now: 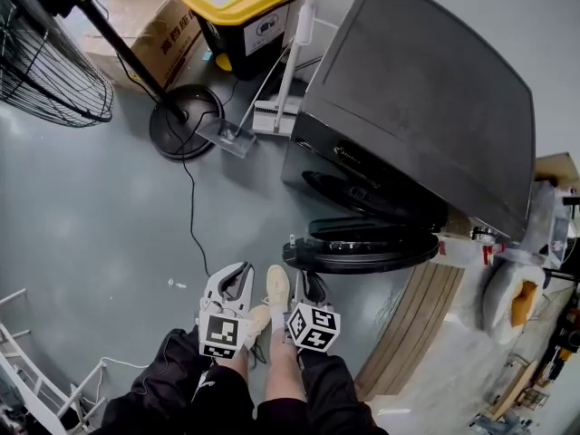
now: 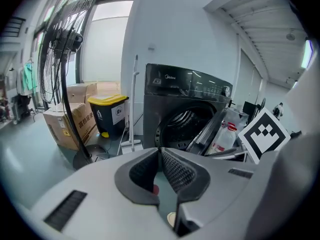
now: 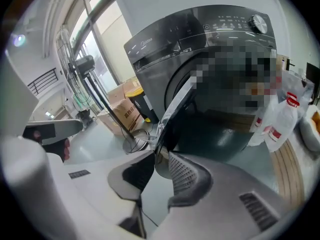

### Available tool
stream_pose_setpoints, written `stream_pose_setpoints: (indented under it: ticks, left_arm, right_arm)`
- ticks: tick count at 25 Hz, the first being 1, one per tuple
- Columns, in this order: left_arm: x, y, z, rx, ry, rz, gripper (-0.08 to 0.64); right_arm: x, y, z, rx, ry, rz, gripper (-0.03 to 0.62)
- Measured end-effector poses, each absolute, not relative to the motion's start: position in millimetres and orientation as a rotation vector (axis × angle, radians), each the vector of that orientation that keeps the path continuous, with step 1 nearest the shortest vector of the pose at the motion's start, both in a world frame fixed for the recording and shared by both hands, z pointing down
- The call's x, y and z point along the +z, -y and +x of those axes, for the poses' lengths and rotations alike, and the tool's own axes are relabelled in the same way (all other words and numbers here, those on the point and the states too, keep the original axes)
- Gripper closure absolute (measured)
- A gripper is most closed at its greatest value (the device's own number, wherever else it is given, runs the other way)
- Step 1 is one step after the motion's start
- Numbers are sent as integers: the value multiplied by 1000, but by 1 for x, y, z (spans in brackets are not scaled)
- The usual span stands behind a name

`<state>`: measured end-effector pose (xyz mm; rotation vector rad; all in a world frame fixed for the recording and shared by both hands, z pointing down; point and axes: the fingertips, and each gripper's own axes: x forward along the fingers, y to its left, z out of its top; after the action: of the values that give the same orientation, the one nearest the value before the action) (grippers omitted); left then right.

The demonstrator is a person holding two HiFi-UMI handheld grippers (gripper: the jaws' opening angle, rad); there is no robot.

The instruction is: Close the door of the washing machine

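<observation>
The dark grey washing machine (image 1: 426, 89) stands at the upper right, its round door (image 1: 362, 247) swung wide open toward me. My right gripper (image 1: 313, 277) sits just below the door's near rim. In the right gripper view the door (image 3: 175, 109) runs down edge-on to the tips of the right gripper (image 3: 160, 159). Its jaws stand a little apart, with the rim at the gap. My left gripper (image 1: 243, 270) hangs beside it on the left, away from the door, jaws together and empty. The left gripper (image 2: 160, 151) faces the machine (image 2: 185, 99) and its open drum.
A standing fan (image 1: 45, 62) with a round base (image 1: 186, 120) is at the left, and its cable (image 1: 192, 225) trails over the floor. A yellow-lidded bin (image 1: 240, 12) and cardboard boxes (image 1: 154, 34) are behind. Wooden boards (image 1: 426, 315) and bags (image 1: 507, 279) lie right of the door. My feet (image 1: 276, 288) are below.
</observation>
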<state>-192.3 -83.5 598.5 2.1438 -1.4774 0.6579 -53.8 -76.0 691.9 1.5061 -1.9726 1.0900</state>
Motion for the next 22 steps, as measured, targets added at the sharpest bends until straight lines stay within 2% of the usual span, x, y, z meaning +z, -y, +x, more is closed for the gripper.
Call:
stream_pose_setpoints:
  ticks: [8,11,22]
  left_arm:
    - [603,106,-197,661,1507,2105,523]
    - [605,113,-198,663,1513,2092,522]
    - [614,145,-198,667,1529,2067,523]
  right_arm:
    - [693,107,-62,1044,2010,1436,496]
    - [693,119,-64,1012,2017,1418,527]
    - [693,163,-70,885,2072,1366,538]
